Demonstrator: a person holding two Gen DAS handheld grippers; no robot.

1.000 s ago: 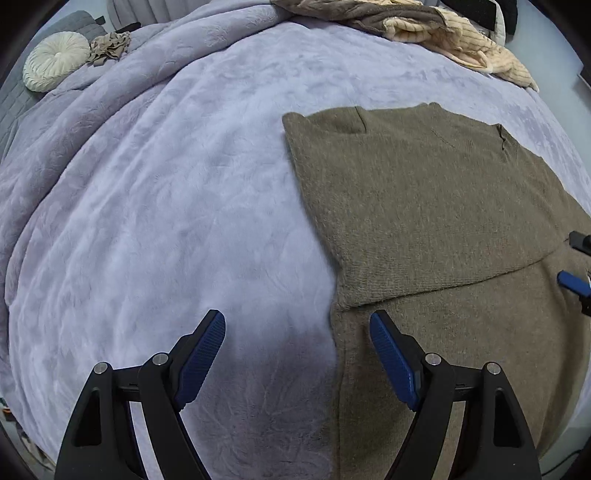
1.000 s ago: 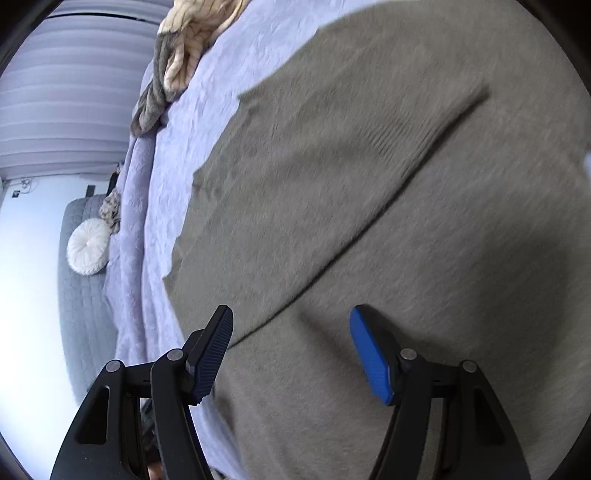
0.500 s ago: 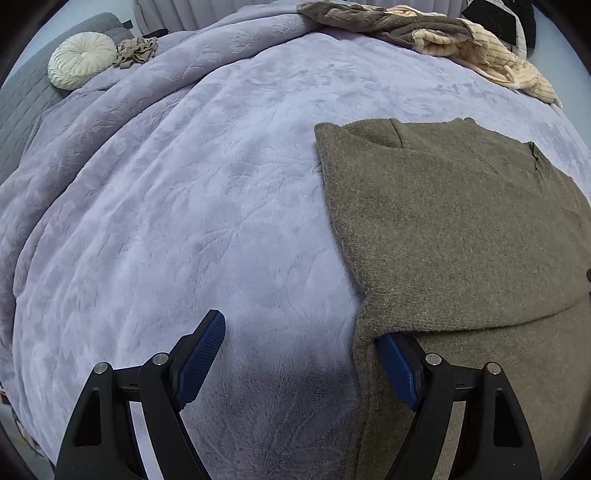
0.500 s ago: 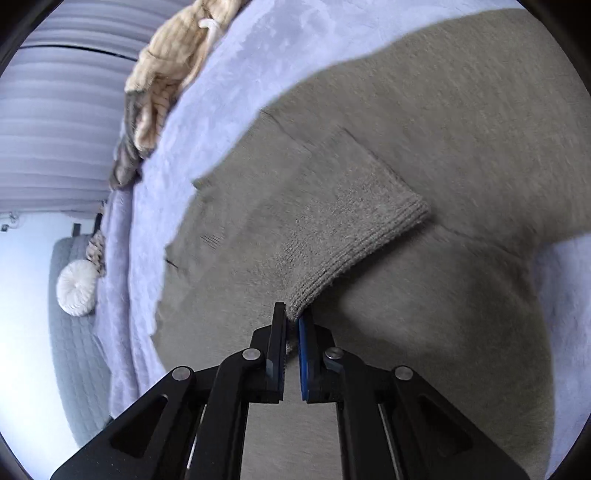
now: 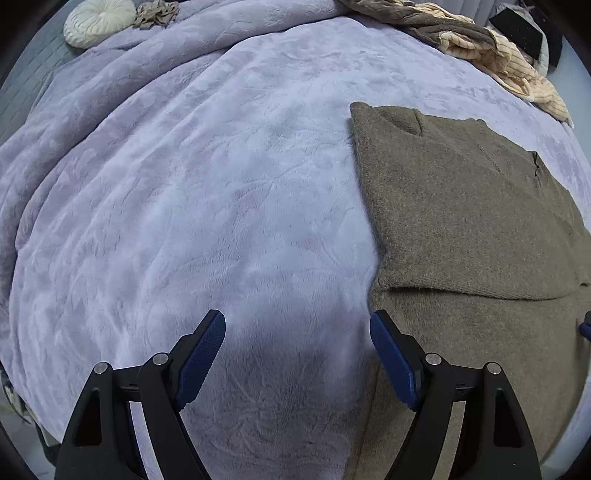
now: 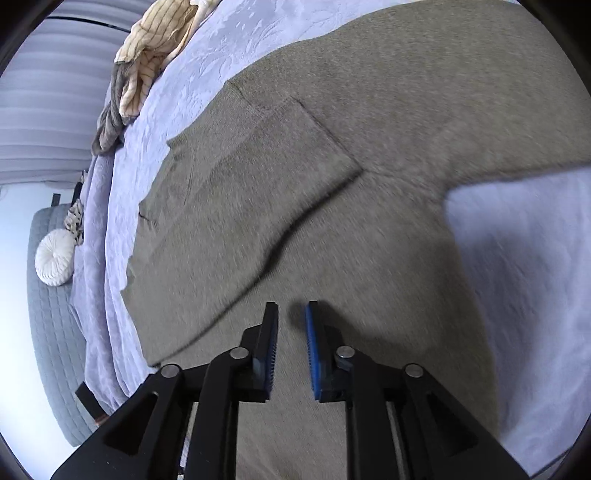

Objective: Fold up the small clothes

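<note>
Looking down the left wrist view first: the left gripper (image 5: 297, 354) hangs over the lilac blanket (image 5: 192, 206) with its jaws wide and nothing between them, the right-hand pad sitting just at the side edge of the olive sweater (image 5: 465, 229). That sweater lies flat on the bed, one part already turned in across the body with its hem lying square. Up at the far edge there's a heap of striped cream clothes (image 5: 509, 59), and a round white cushion (image 5: 98, 20) off in the corner.

Over to the right wrist view, a bit motion-blurred: the right gripper (image 6: 291, 347) is above the sweater's body, jaws narrow but parted, having just been opening, and no cloth sits between the pads. The folded-in sleeve (image 6: 280, 173) lies diagonally across the chest, its cuff end resting flat, apart from the jaws.

So the sleeve fold looks placed. For the next fold, I'd say the left jaws want to bite that side edge cleanly, through one layer's worth of knit only, while the right takes a matching point lower down, so both lift level and the thick knit carries across without dragging the laid sleeve askew.
</note>
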